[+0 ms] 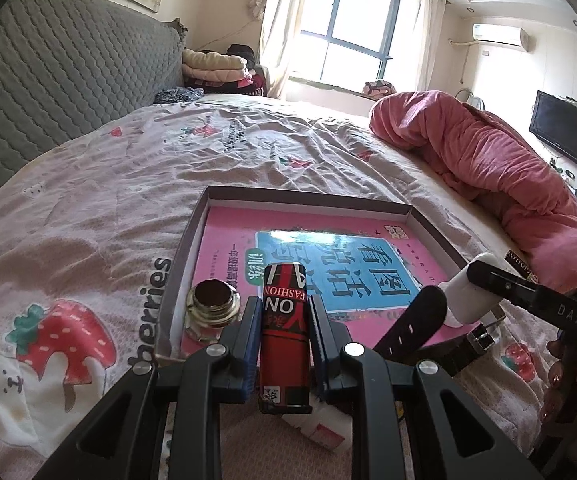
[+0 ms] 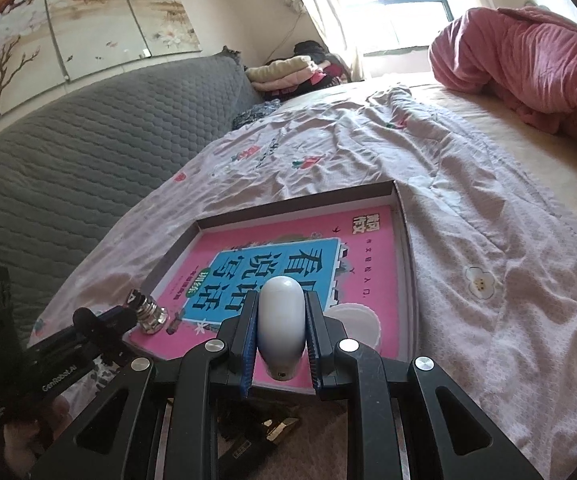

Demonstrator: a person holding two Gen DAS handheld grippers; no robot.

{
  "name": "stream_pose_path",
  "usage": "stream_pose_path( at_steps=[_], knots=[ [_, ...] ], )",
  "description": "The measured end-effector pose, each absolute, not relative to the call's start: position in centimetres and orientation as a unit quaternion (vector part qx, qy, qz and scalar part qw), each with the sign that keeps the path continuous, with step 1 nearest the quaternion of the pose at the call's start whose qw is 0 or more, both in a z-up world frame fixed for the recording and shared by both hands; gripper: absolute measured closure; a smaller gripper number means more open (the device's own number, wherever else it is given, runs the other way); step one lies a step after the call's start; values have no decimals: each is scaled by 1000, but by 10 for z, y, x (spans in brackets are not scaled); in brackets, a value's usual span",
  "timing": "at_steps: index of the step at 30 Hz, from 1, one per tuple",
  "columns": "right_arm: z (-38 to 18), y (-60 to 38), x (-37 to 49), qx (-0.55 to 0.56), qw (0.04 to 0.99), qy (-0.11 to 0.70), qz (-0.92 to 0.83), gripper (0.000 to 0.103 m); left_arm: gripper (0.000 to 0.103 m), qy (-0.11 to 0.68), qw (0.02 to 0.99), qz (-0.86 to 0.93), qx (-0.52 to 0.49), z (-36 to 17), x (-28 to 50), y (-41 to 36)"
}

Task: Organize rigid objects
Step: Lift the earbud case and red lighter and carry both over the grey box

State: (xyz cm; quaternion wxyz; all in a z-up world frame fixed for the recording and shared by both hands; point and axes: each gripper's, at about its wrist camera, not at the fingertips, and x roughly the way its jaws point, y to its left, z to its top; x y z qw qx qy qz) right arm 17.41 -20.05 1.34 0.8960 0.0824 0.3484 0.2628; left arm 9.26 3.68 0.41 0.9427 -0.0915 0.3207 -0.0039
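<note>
Left gripper (image 1: 284, 344): fingers clamped on a red-and-black cylindrical can (image 1: 285, 340), held above the near edge of the shallow cardboard box tray (image 1: 308, 196) on the bed. Right gripper (image 2: 281, 340): fingers clamped on a white rounded plastic capsule (image 2: 281, 326), over the tray's near edge. A small glass jar with dark lid (image 1: 210, 306) is seated in the tray's near-left corner, on the pink book (image 1: 228, 236).

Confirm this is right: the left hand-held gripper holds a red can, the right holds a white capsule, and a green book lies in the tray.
Not quite. The book in the tray is pink with a blue panel, not green, as the right wrist view shows. The left hand-held gripper does hold the red can, and the right hand-held gripper the white capsule.
</note>
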Motion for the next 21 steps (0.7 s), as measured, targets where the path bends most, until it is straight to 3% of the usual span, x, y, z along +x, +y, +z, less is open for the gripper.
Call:
stream_pose_path(
  at_steps=[21],
  knots=[
    [-11,-183,188,77,873,390,282,81,80,337,937,-23,-87,-8,111,30]
  ],
)
